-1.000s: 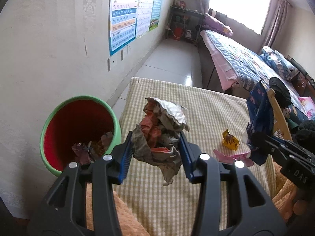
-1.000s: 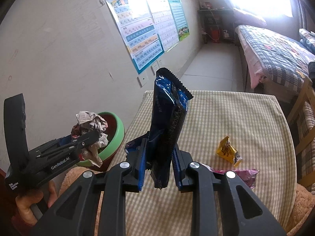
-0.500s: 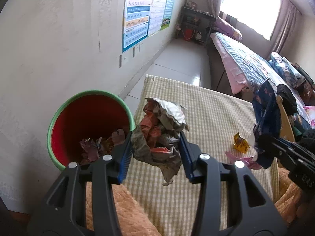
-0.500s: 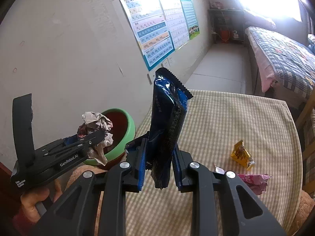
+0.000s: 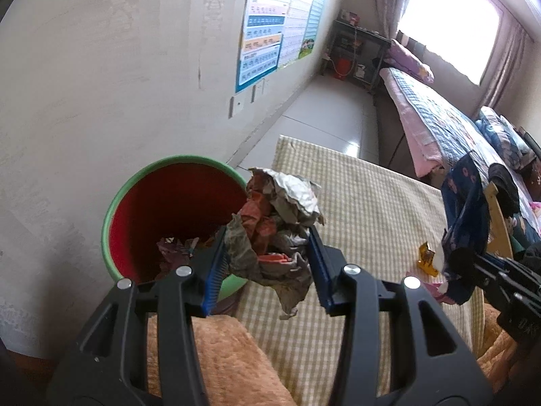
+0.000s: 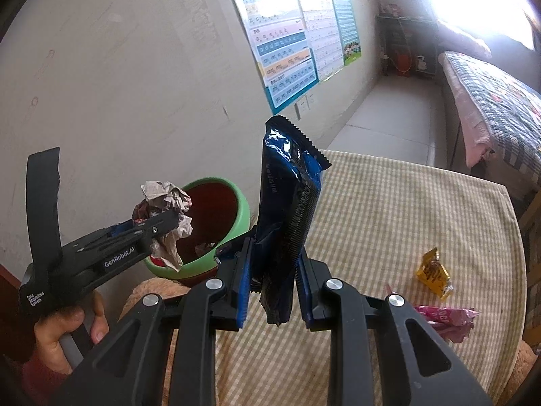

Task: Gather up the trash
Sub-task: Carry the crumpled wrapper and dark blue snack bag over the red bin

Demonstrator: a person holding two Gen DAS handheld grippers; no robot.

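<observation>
My left gripper (image 5: 267,264) is shut on a crumpled paper wad (image 5: 277,223), held at the right rim of a green bin with a red inside (image 5: 142,203) that has trash at its bottom. In the right wrist view the left gripper (image 6: 162,226) holds the wad (image 6: 165,199) above the bin's (image 6: 236,209) left rim. My right gripper (image 6: 274,264) is shut on an upright blue snack wrapper (image 6: 287,203), just right of the bin. A yellow wrapper (image 6: 434,272) and a pink wrapper (image 6: 446,319) lie on the checked table (image 6: 389,209).
The bin stands against the wall at the table's left side. An orange fuzzy cloth (image 5: 219,355) lies at the near edge. A bed (image 5: 436,118) and a wooden chair (image 5: 500,216) stand to the right. Posters (image 6: 290,50) hang on the wall.
My left gripper has carried the paper wad leftward, nearer and over the bin's rim. My right gripper with the blue wrapper has shifted slightly toward the bin.
</observation>
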